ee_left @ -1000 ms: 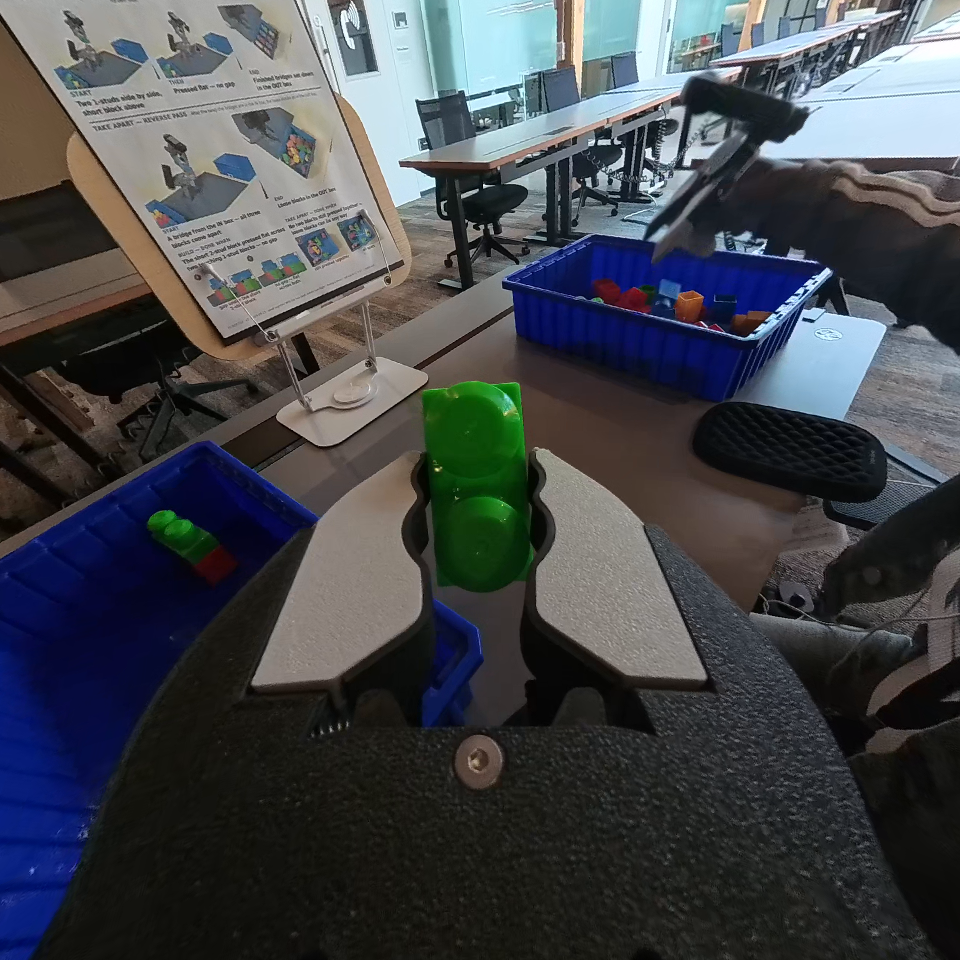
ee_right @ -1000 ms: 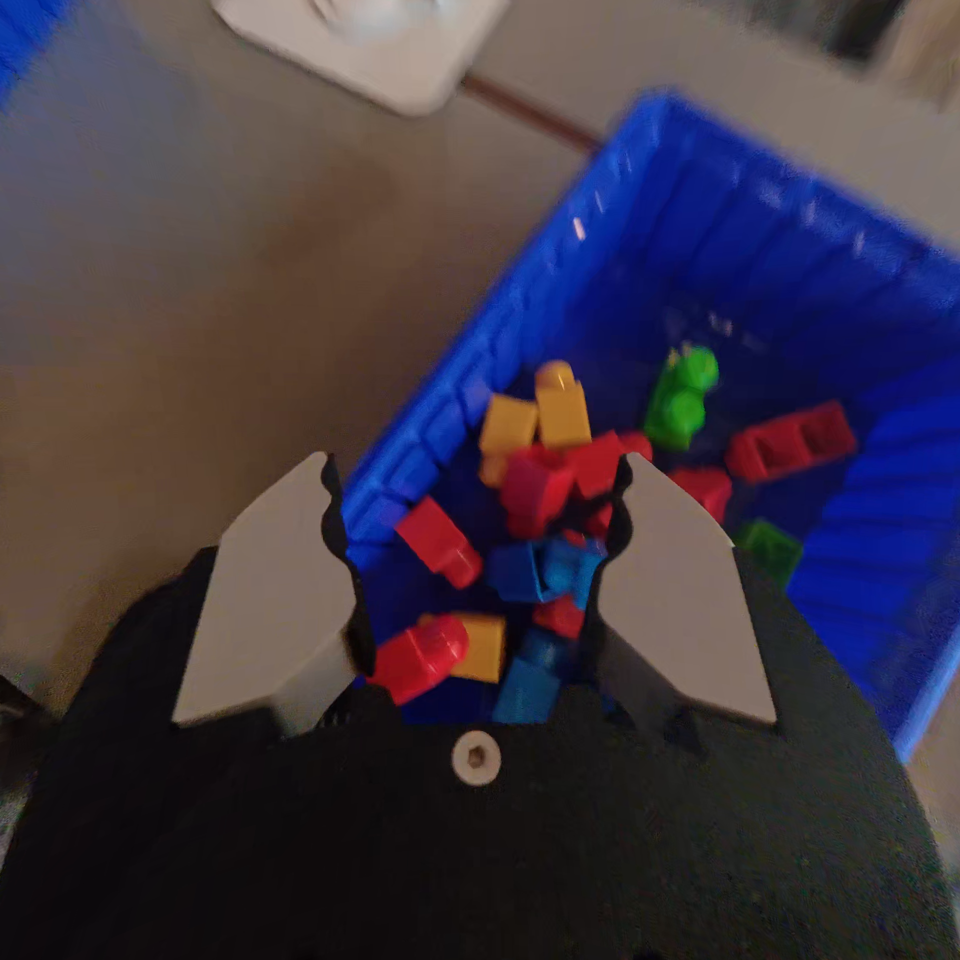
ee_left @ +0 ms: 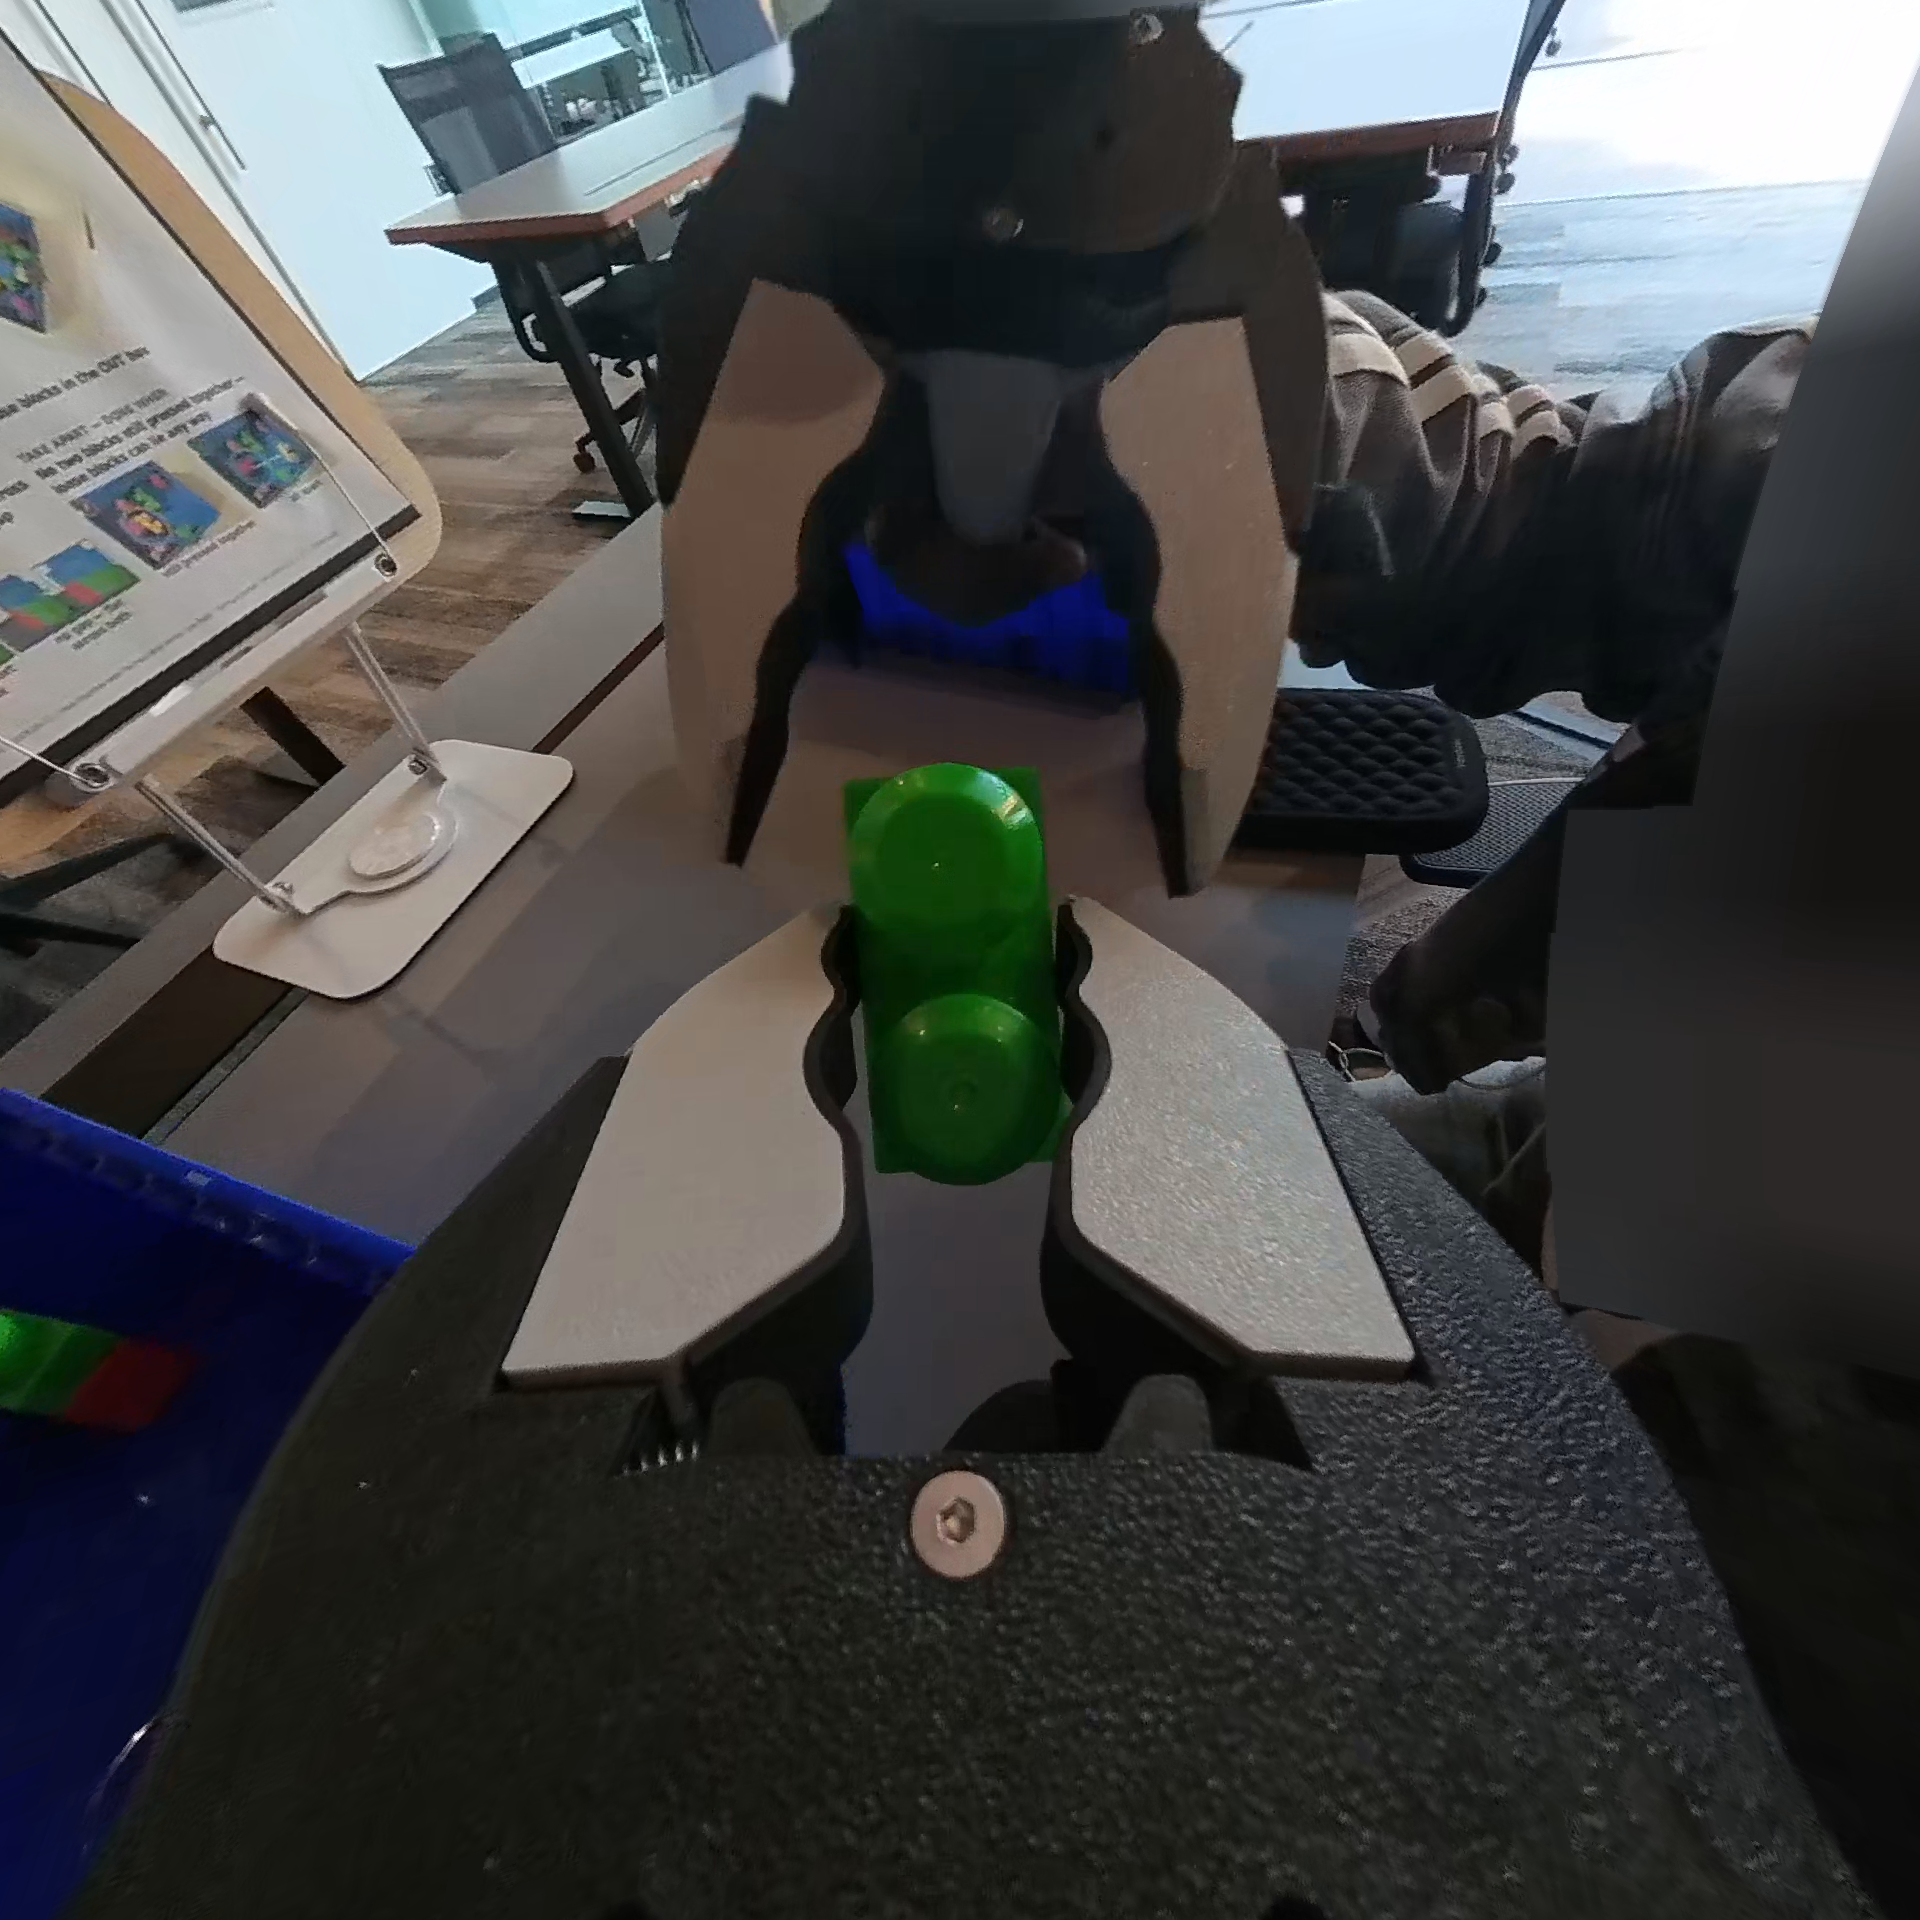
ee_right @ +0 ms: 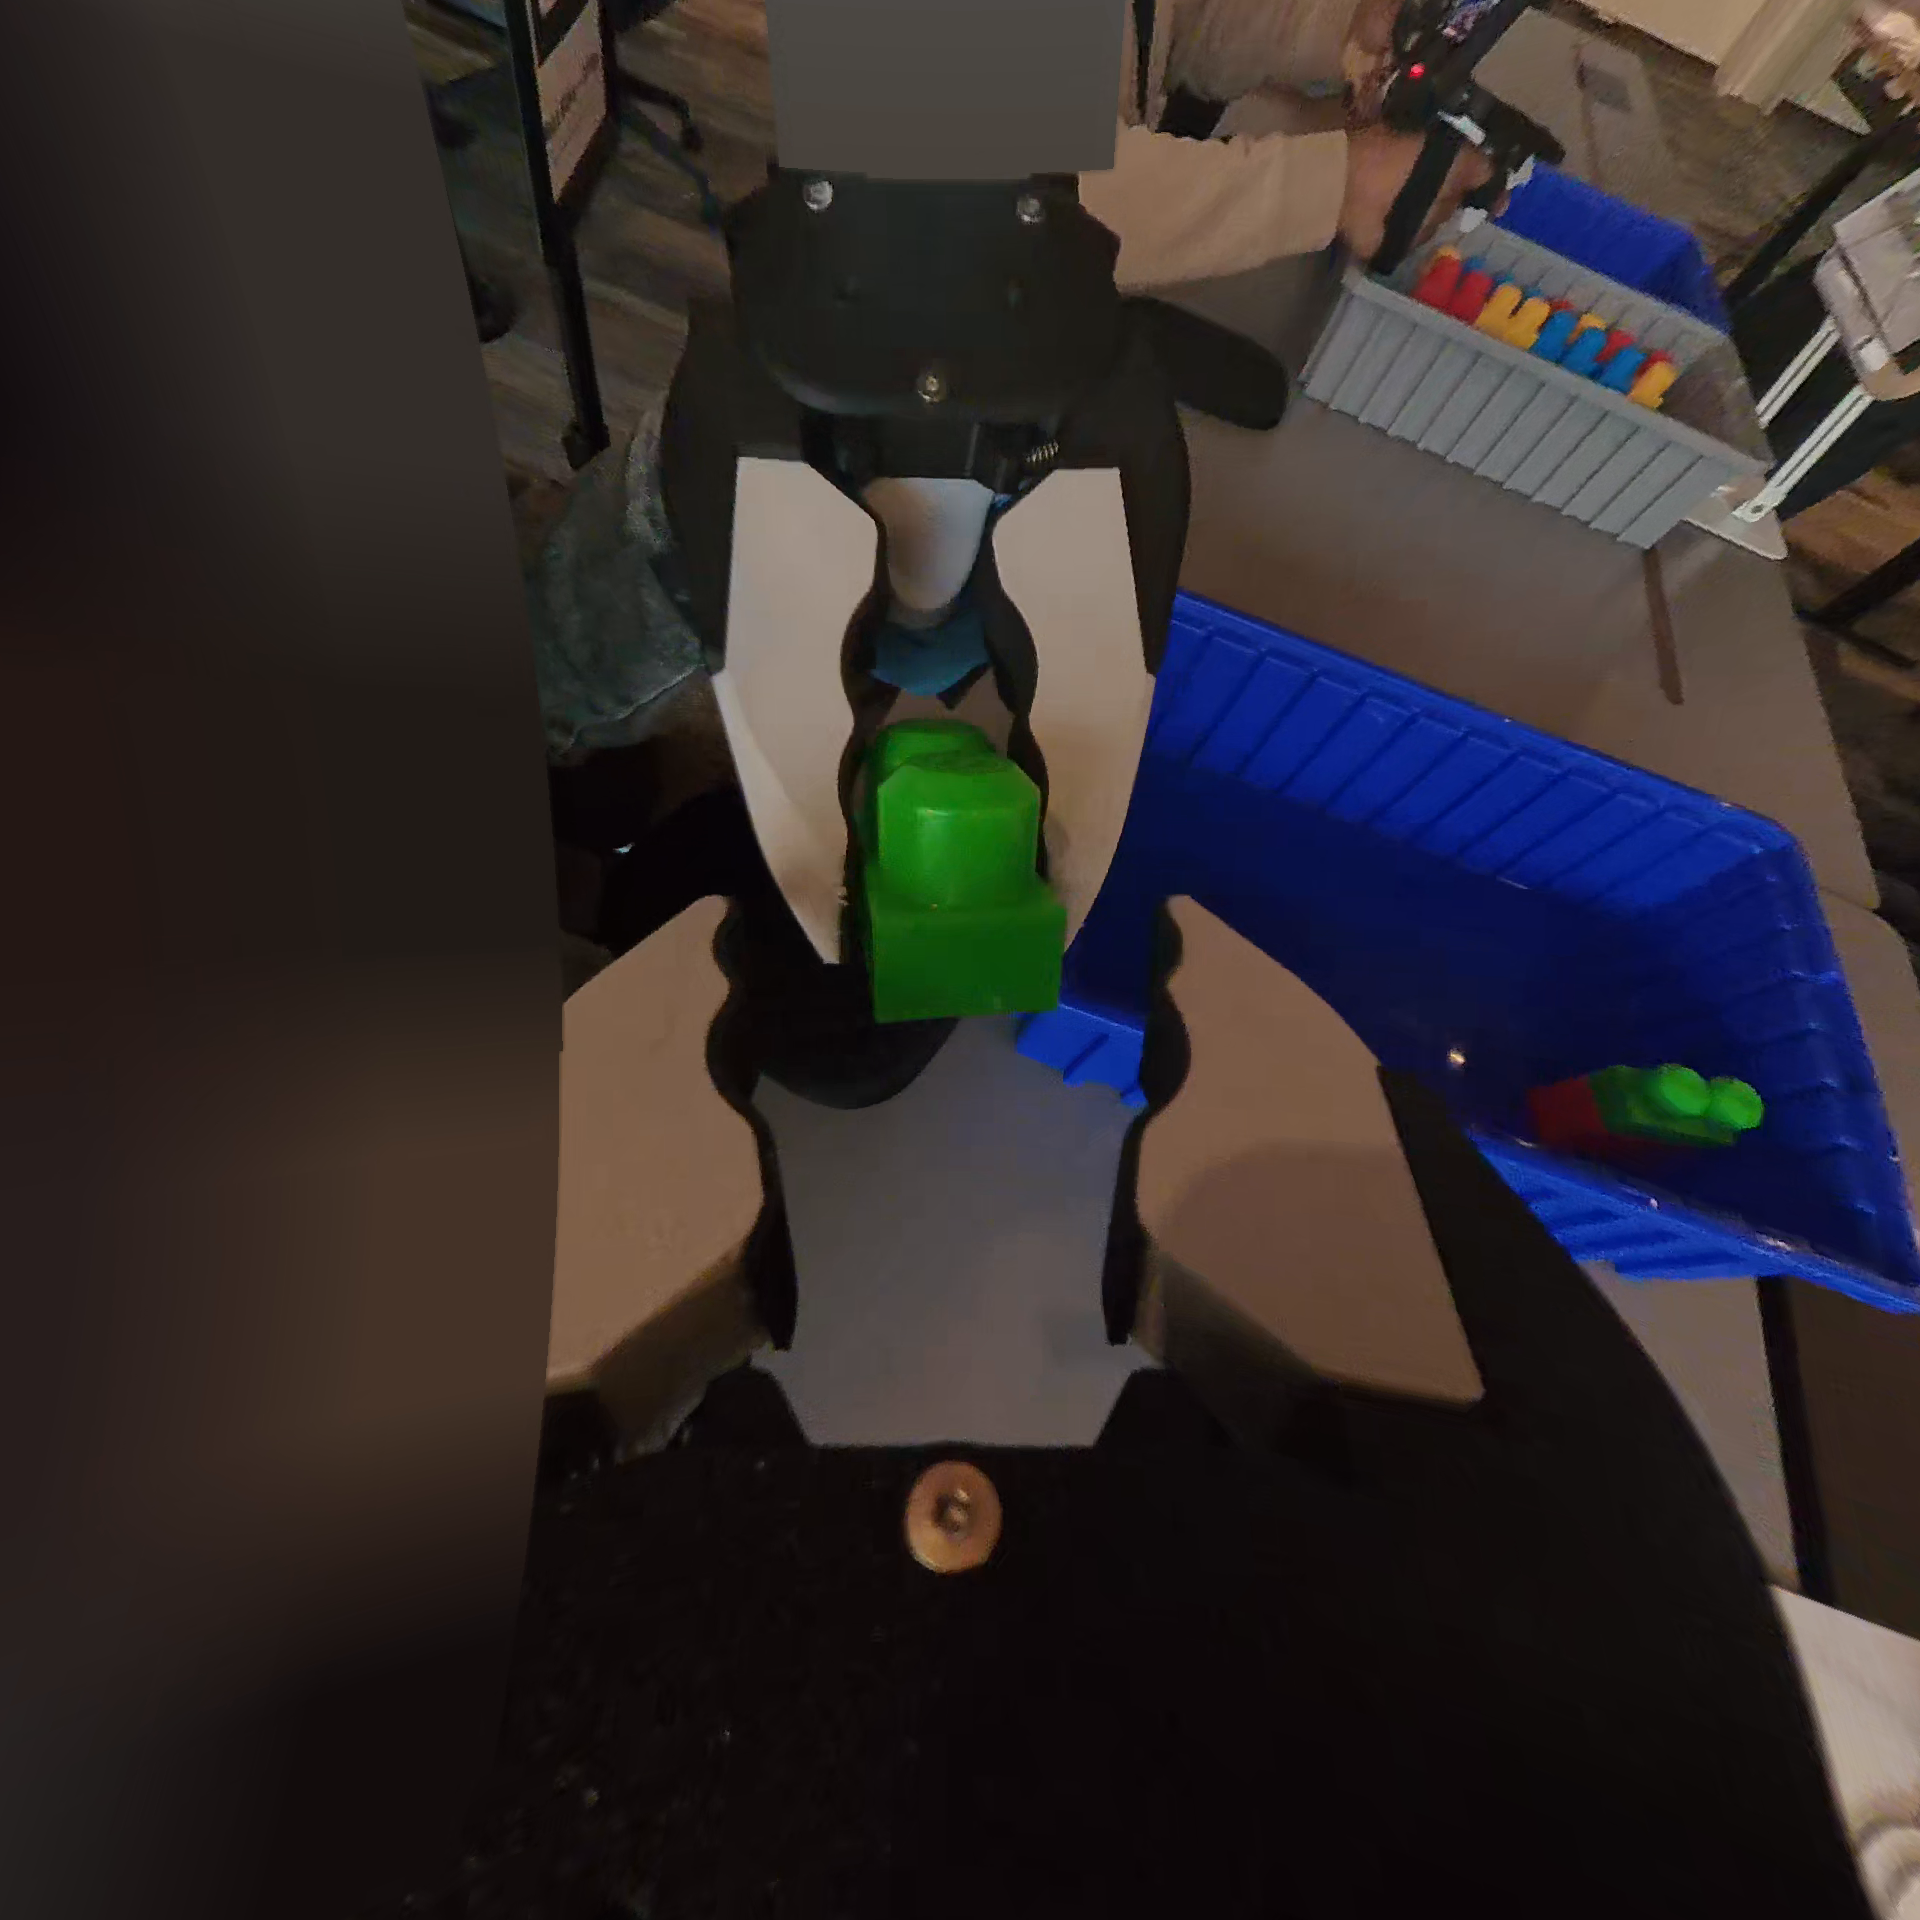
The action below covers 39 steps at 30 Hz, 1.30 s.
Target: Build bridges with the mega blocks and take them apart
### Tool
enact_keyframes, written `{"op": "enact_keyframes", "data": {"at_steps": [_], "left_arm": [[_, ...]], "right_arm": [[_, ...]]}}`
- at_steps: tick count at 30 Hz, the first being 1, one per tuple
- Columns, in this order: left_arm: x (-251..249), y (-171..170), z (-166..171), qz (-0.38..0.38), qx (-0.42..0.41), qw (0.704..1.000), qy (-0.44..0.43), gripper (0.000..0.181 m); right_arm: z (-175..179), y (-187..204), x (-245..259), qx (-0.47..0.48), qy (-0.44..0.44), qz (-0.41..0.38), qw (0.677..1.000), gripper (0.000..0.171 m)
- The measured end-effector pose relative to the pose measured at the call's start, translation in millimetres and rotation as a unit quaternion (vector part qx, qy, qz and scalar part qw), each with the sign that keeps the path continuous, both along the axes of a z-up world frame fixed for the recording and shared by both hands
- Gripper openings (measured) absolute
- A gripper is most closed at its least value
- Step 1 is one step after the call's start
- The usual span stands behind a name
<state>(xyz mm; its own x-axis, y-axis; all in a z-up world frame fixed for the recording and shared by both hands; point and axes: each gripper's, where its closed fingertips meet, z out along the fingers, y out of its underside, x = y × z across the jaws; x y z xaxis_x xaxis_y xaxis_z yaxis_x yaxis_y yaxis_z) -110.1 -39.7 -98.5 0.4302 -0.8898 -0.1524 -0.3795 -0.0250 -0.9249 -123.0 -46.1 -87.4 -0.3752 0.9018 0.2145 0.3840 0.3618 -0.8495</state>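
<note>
Here the green block (ee_left: 951,997) sits clamped in the left hand-held gripper (ee_left: 951,1023).

The block (ee_left: 954,997) sits between the two facing claws (bin (ee_left: 156,1475) left, stand (ee_left: 395,852) behind).

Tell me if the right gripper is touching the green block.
Apart. The left wrist view shows the right gripper open, its fingers clear of the green block.
</note>
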Motion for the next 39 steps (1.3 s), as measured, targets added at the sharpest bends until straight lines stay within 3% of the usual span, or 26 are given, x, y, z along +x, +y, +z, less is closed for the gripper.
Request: {"op": "enact_keyframes", "data": {"at_steps": [6, 10, 16, 22, 26, 34, 39], "left_arm": [[2, -4, -1, -0.016, 0.0, 1.0, -0.001, 0.035], [5, -5, 1, -0.019, -0.001, 1.0, -0.02, 0.036], [0, 2, 15, 0.006, 0.026, 0.996, -0.08, 0.089], [-24, -14, 76, -0.014, 0.126, 0.952, -0.279, 0.11], [-48, -30, 99, -0.021, 0.184, 0.92, -0.345, 0.093], [-72, -23, 94, 0.044, 0.208, 0.926, -0.311, 0.084], [-87, -14, 79, 0.104, 0.231, 0.933, -0.257, 0.082]], "right_arm": [[-3, -3, 2, -0.012, -0.001, 0.021, 1.0, 0.036], [-2, -3, 5, 0.008, 0.01, 0.022, 1.0, 0.035], [9, 0, 13, 0.034, 0.035, -0.002, 0.999, 0.035], [25, 19, 42, 0.031, 0.06, -0.052, 0.996, 0.035], [33, 35, 69, 0.022, 0.08, -0.093, 0.992, 0.035], [47, 82, 150, 0.04, 0.111, -0.23, 0.966, 0.035], [26, 141, 247, 0.071, 0.064, -0.399, 0.912, 0.035]]}}
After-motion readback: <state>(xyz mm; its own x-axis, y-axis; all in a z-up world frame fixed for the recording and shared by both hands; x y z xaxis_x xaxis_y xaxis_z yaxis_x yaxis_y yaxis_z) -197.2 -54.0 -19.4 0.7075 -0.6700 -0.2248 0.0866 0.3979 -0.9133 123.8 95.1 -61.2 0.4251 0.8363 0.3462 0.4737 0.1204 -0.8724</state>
